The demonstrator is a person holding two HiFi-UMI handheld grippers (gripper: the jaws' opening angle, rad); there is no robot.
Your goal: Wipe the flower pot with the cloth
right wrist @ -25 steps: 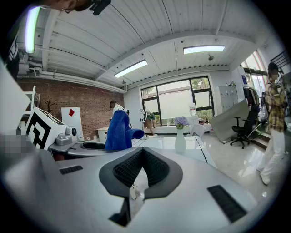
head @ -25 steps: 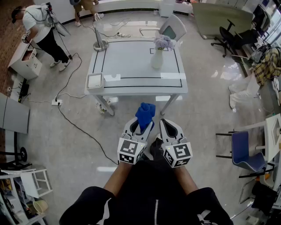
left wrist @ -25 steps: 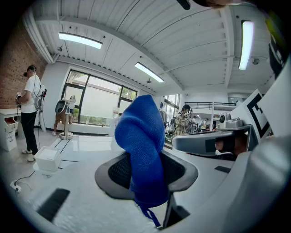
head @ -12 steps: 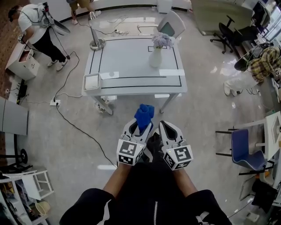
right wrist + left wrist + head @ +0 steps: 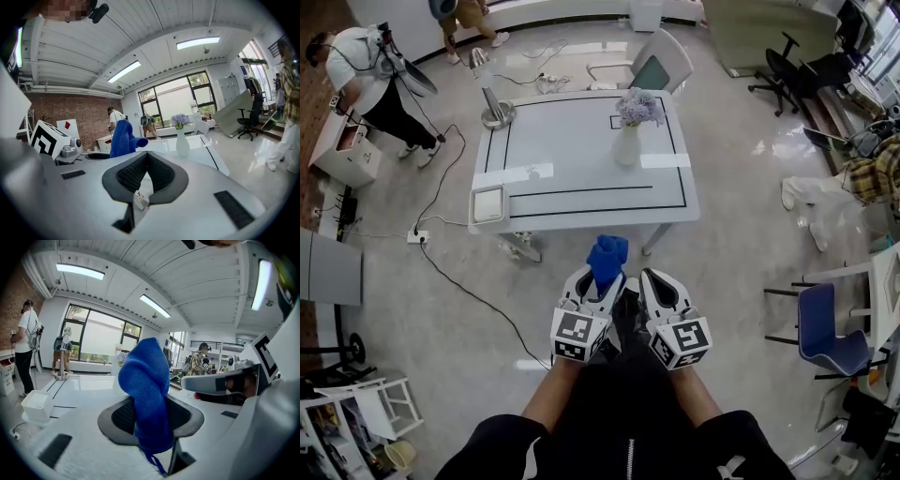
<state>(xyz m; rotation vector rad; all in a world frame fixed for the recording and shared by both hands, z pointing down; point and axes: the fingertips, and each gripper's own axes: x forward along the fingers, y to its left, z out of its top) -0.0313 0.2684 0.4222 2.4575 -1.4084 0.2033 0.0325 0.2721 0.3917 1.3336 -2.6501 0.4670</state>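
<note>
Well, left gripper (image 5: 598, 284) is clamped on the cloth (image 5: 607, 256), which is soft and limp. Right gripper (image 5: 654, 279) is closed, empty. Pot (image 5: 626, 148) stands on the table (image 5: 572, 141) at 12 o'clock, well apart. It's probably smooth, fragile and tippy, so best steadied at the neck.

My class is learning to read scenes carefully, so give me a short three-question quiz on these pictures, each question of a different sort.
1. True or false: the right gripper holds the blue cloth.
2. Where does the flower pot stand? A on the white table; B between the right gripper's jaws; C on the blue cloth.
3. Fill in: the left gripper has its jaws shut on the ____.
Key: 1 false; 2 A; 3 blue cloth.
</note>
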